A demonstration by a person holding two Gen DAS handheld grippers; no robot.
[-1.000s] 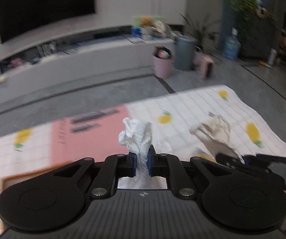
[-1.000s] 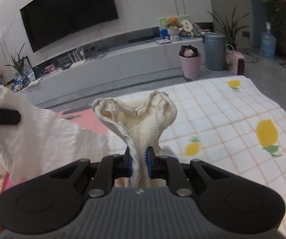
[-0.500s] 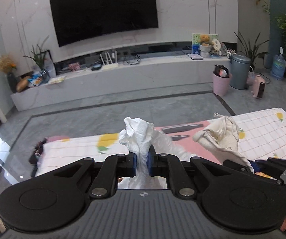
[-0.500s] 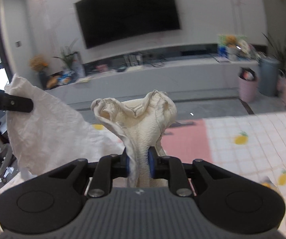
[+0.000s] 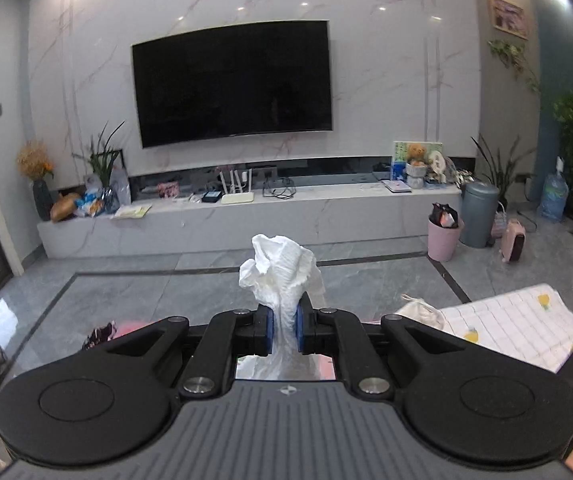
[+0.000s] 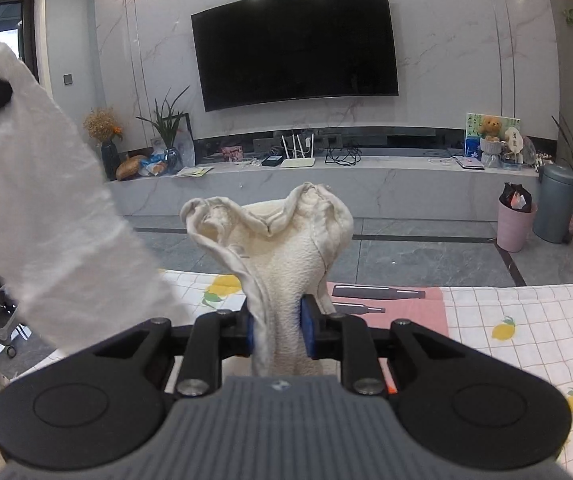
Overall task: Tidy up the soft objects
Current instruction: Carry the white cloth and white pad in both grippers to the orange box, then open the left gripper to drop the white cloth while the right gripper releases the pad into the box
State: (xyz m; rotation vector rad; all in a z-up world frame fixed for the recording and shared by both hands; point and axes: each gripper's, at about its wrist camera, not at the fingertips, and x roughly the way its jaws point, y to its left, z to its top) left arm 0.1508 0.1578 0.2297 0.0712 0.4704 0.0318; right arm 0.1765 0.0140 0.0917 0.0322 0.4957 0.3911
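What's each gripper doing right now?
Left gripper: shut on the white cloth.
Right gripper: jaws opening, cream towel between the pads.

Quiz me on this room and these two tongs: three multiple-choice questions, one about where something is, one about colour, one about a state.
1. The pink bin stands:
A) beside the grey bin
B) on the TV shelf
C) on the checked cloth

2. The towel in the right gripper is:
A) blue
B) cream
C) black

3. The television is:
A) showing a film
B) covered
C) dark

Answers:
1 A: they stand side by side on the floor.
2 B: cream terry between the blue pads, whose jaws are opening.
3 C: its screen is black.
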